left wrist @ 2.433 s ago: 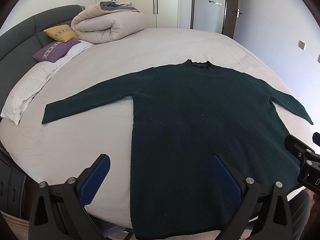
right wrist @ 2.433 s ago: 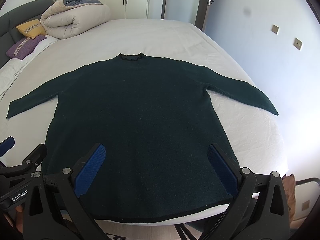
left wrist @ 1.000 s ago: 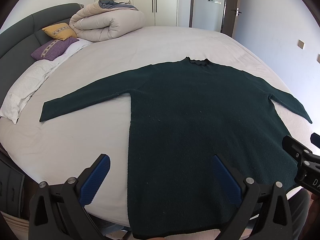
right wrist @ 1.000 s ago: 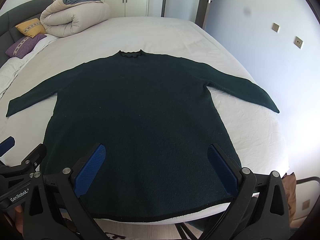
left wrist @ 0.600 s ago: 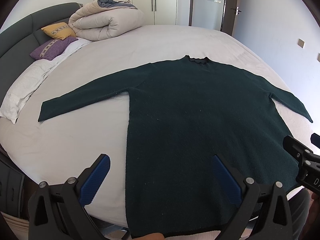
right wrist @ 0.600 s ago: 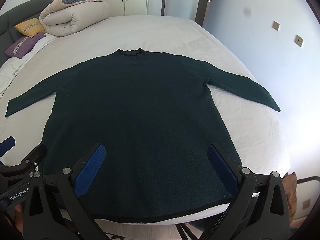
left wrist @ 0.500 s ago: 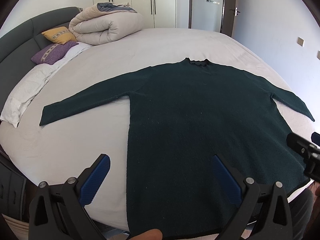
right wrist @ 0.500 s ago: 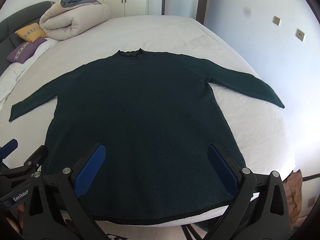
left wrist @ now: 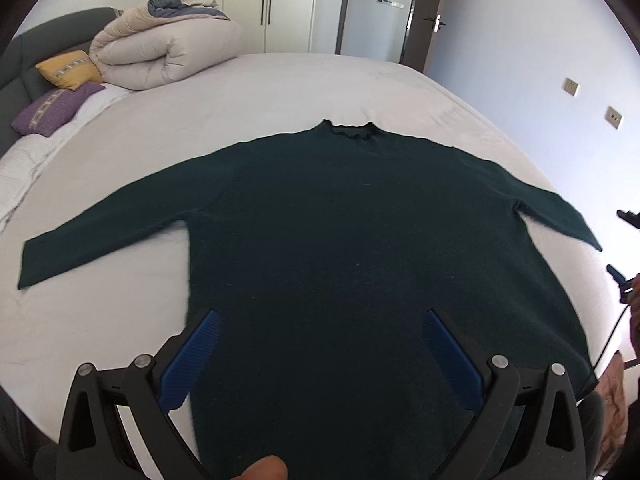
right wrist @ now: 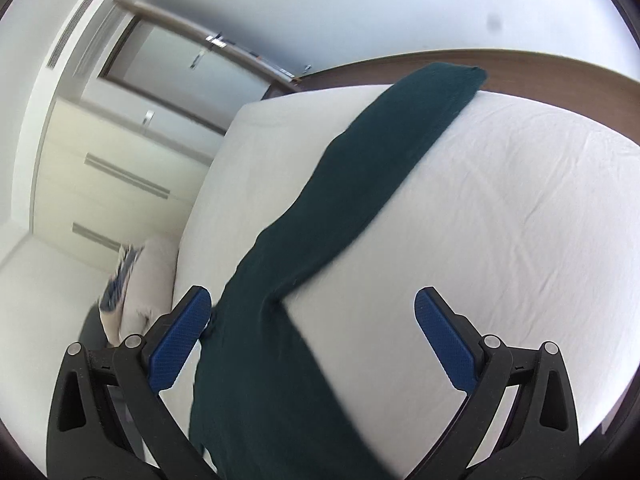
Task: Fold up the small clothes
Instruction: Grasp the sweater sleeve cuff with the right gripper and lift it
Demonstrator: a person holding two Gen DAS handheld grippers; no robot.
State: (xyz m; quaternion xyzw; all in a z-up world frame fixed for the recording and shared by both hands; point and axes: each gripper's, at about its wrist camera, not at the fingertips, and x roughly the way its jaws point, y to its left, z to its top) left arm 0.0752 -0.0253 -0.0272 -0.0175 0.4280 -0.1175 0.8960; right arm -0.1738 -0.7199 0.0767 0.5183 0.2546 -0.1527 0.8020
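A dark green long-sleeved sweater (left wrist: 360, 240) lies flat on the white bed (left wrist: 120, 312), collar at the far side, both sleeves spread out. My left gripper (left wrist: 320, 332) is open and empty above the sweater's lower body. My right gripper (right wrist: 312, 312) is open and empty, rolled sideways, above the armpit where the right sleeve (right wrist: 380, 168) meets the body. The sleeve runs away from it to the bed's edge. The right gripper's tips (left wrist: 626, 240) show at the right edge of the left wrist view.
A rolled beige duvet (left wrist: 160, 56) and yellow and purple pillows (left wrist: 56, 96) lie at the bed's far left by the grey headboard. Wardrobes (left wrist: 240, 4) and a door (left wrist: 416, 36) stand behind. A wooden floor strip (right wrist: 520, 64) lies past the bed's right edge.
My right gripper has swung right and rolled sideways toward the right sleeve. My left gripper has shifted right, over the middle of the sweater's body. The sweater has not moved.
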